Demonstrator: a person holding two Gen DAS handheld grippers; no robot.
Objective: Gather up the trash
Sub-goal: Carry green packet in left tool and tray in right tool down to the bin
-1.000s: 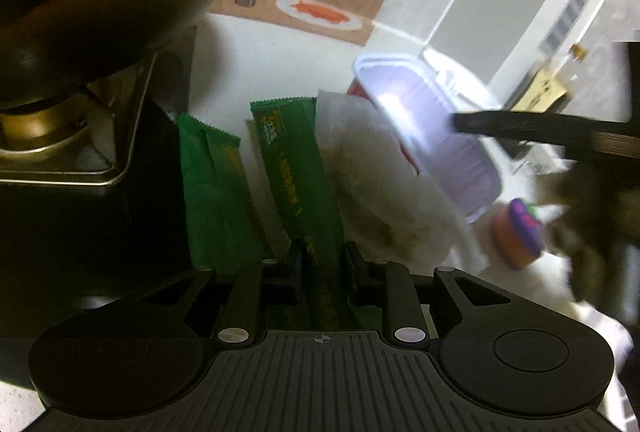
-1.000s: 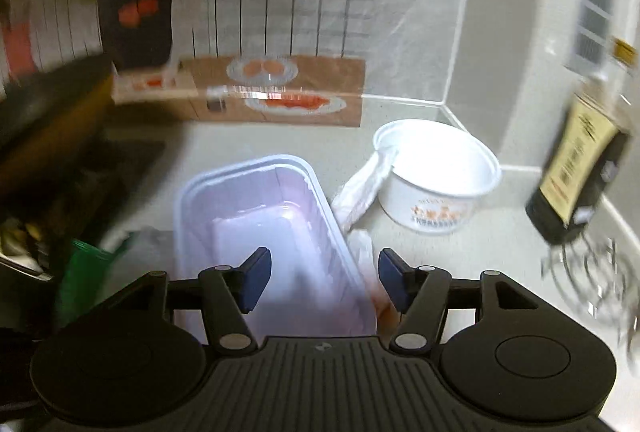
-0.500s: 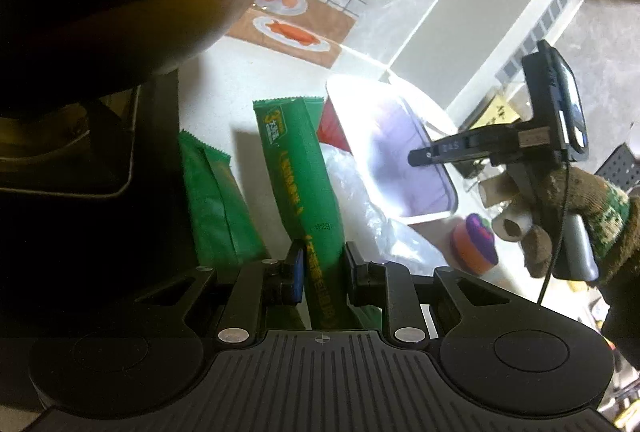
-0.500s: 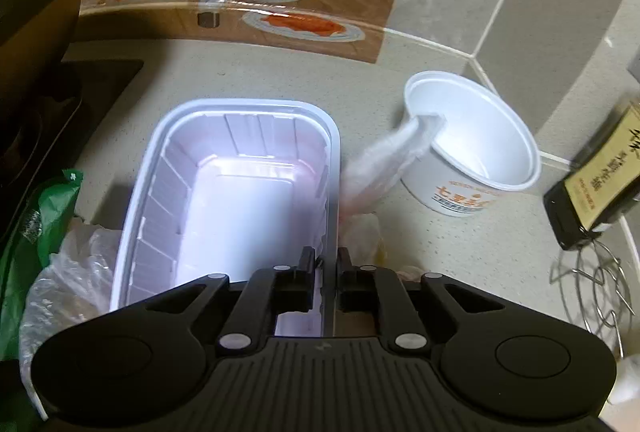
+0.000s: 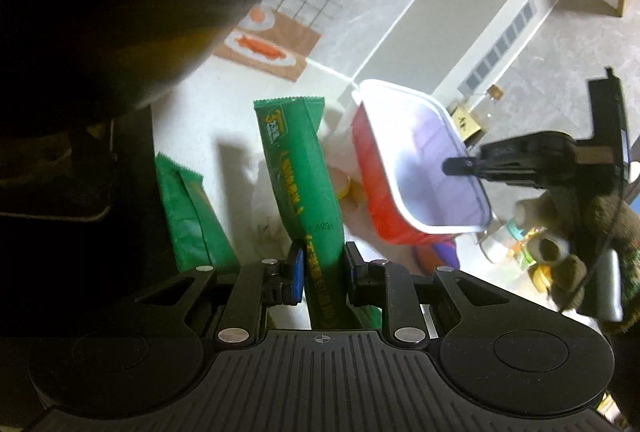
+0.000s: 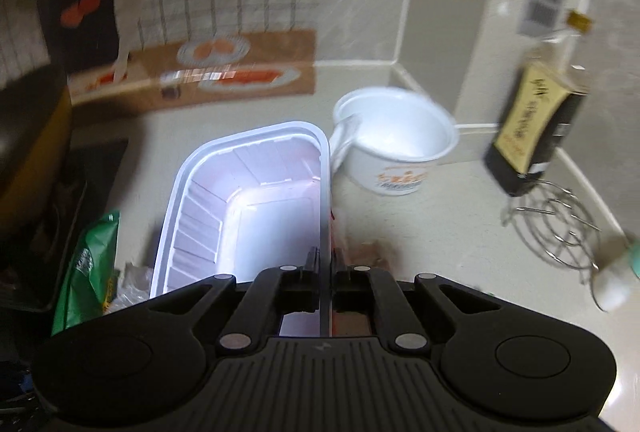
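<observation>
**Both grippers holding trash over the kitchen counter**

The left gripper [image 5: 322, 268] is pinching a long green snack wrapper [image 5: 300, 168] between its fingers, the wrapper standing up out of the jaws with its serrated top edge and yellow print showing. It is looking flat and empty, creased along its length. A second green wrapper [image 5: 192, 216] is lying just beside it on the pale counter [image 5: 208, 112], next to a crumpled clear plastic bag [image 5: 266, 208].

The right gripper [image 6: 326, 268] is clamping the right-hand rim of a rectangular plastic tray [image 6: 248, 192], its fingers pressed together on the thin white edge. The tray is looking white and ribbed inside, empty, and red on the outside as the left camera is showing it [image 5: 416, 168], tilted above the counter. A round white paper bowl [image 6: 396, 148] with orange print is sitting just beyond the tray, near the corner of the wall. A dark bottle [image 6: 536, 120] with a yellow label and a wire rack [image 6: 556, 228] are standing off to the right.
</observation>
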